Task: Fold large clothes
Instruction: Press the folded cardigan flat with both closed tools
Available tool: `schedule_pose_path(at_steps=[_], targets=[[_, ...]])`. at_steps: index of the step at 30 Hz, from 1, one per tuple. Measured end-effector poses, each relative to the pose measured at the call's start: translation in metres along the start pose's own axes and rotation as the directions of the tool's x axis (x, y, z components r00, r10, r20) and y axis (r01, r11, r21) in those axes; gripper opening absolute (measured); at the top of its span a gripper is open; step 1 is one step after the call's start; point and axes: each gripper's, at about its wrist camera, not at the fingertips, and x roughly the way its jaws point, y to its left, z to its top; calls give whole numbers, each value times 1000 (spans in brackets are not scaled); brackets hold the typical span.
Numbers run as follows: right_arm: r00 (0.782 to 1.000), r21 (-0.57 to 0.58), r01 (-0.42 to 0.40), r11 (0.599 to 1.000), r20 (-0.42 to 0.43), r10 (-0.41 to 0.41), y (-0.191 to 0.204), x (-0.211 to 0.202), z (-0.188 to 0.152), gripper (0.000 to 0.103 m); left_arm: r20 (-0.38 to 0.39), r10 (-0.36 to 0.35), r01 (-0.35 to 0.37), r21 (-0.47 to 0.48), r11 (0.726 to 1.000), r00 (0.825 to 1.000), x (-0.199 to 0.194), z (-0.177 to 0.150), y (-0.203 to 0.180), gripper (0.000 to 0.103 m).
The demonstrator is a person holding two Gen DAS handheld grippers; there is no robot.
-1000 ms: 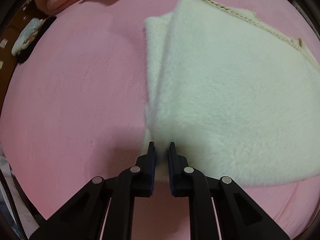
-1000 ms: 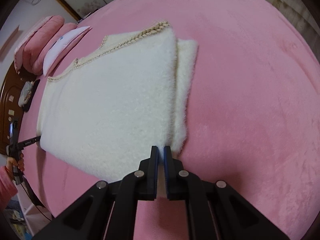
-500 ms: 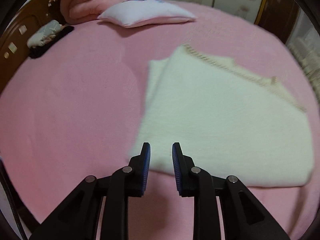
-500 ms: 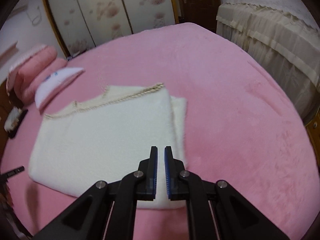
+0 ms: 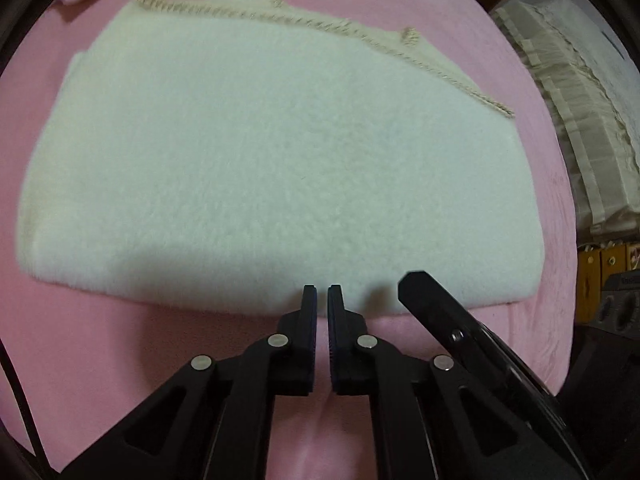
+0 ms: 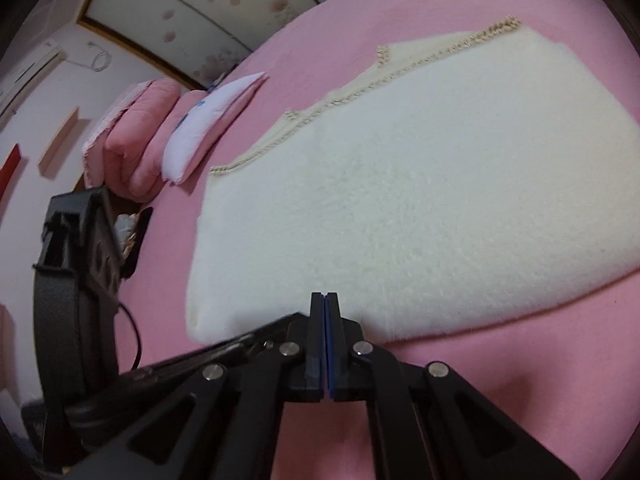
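Observation:
A cream fluffy garment [image 5: 280,168] lies folded flat on the pink bed [image 5: 100,340], its braided trim along the far edge. It also shows in the right wrist view [image 6: 420,208]. My left gripper [image 5: 322,292] hovers at the garment's near edge with a narrow gap between its jaws, holding nothing. My right gripper [image 6: 325,298] is shut and empty, just off the near edge. The right gripper's finger [image 5: 440,312] shows beside the left one; the left gripper's body [image 6: 76,280] shows at the left of the right wrist view.
Pink bedding rolls [image 6: 132,136] and a white pillow [image 6: 208,120] lie at the bed's head. A second bed with a cream frilled cover [image 5: 580,128] stands to the right. Dark items [image 6: 132,236] sit on a bedside stand. A wardrobe [image 6: 208,20] is behind.
Both grippers have let go of the garment's corners and moved together to the middle of its near edge. The garment now lies flat. The right jaws have closed fully.

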Motion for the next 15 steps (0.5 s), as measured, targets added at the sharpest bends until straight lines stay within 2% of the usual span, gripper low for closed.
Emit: schedule_pose_path(at_steps=[2, 5, 7, 9, 12, 14, 15], targets=[[999, 38, -7, 999, -44, 9, -8, 15, 4, 2, -42, -16, 13, -77, 997, 999, 7, 9, 18, 2], [986, 75, -34, 997, -163, 46, -17, 38, 0, 1, -46, -56, 48, -156, 987, 997, 14, 13, 46, 2], [984, 48, -25, 999, -175, 33, -17, 45, 0, 0, -37, -42, 34, -189, 981, 998, 16, 16, 59, 2], [984, 2, -15, 1000, -175, 15, -15, 47, 2, 0, -8, 28, -29, -185, 982, 1000, 16, 22, 65, 2], [984, -6, -1, 1000, -178, 0, -29, 41, 5, 0, 32, 172, -165, -145, 976, 985, 10, 24, 76, 2], [983, 0, 110, 994, -151, -109, -51, 29, 14, 0, 49, 229, -220, -141, 965, 972, 5, 26, 91, 2], [982, 14, 134, 991, -137, -131, -67, 20, 19, 0, 47, 254, -244, -152, 958, 966, 2, 26, 104, 2]])
